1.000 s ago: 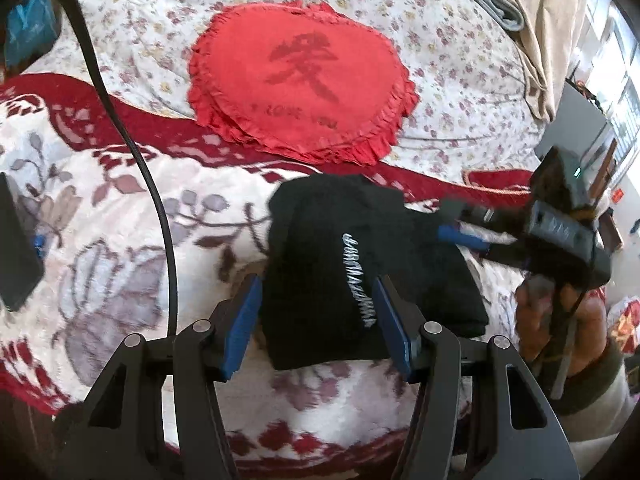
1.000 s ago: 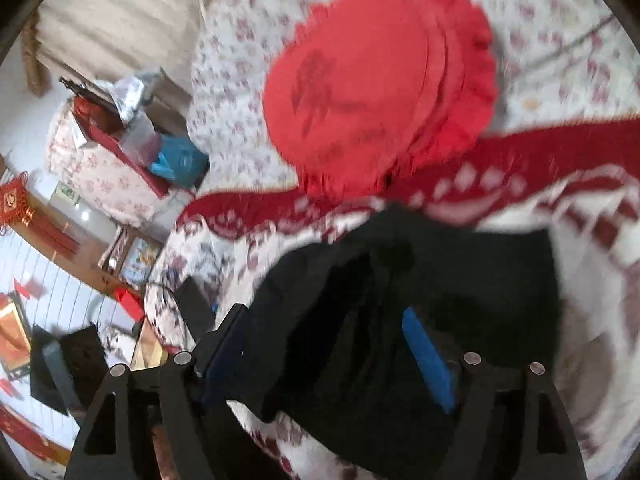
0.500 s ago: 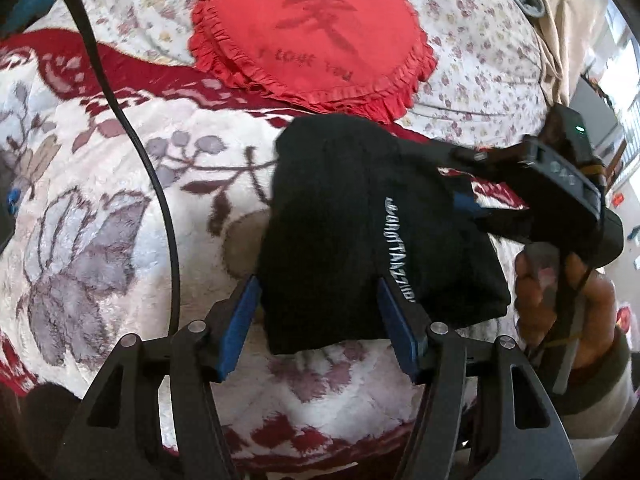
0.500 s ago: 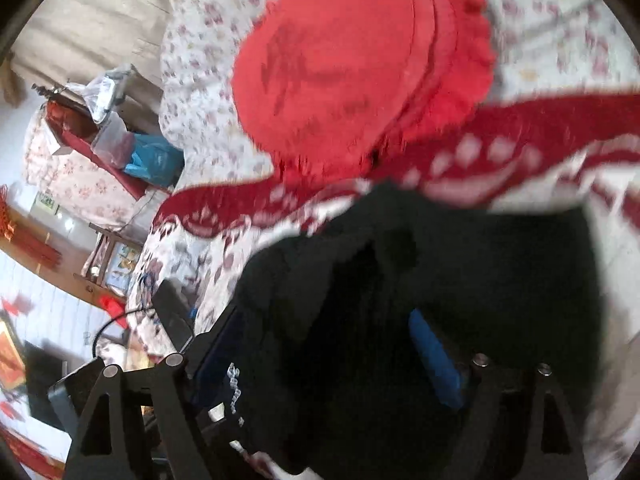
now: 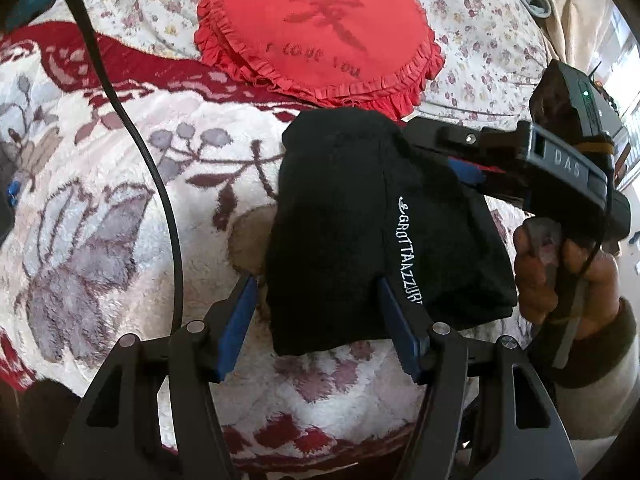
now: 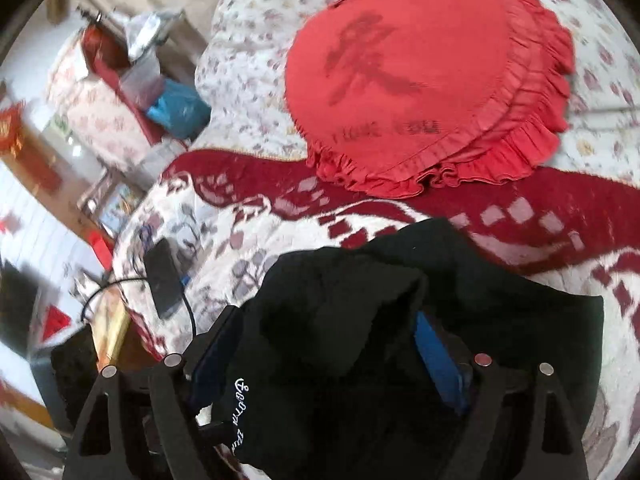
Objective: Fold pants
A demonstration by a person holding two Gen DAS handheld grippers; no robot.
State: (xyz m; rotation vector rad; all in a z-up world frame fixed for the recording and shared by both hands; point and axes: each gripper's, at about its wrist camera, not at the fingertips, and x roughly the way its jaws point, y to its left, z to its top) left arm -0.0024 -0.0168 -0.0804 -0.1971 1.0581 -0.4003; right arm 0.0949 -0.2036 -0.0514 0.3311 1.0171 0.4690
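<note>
The black pants (image 5: 340,220), folded into a thick bundle with white lettering down one side, lie on the floral blanket (image 5: 100,220). My left gripper (image 5: 316,280) stands open astride the bundle's near edge. Its left pad (image 5: 236,320) is just clear of the cloth and its right pad (image 5: 400,328) rests against the fabric. In the right wrist view the pants (image 6: 500,320) fill the space between the fingers of my right gripper (image 6: 326,314). Cloth drapes over its left finger, and the blue face of its right pad (image 6: 436,360) shows bare. A hand (image 5: 560,272) holds that gripper at the bundle's right side.
A red heart-shaped frilled pillow (image 5: 316,28) lies just beyond the pants on the flowered quilt. A black cable (image 5: 160,184) curves across the blanket on the left. A dark phone (image 6: 162,280) lies near the bed's left edge, with cluttered furniture beyond it.
My left gripper has sunk closer to the bundle, and its left pad has come off the cloth's edge. The right gripper has rolled and slid sideways, and the lettering now shows beside its left finger.
</note>
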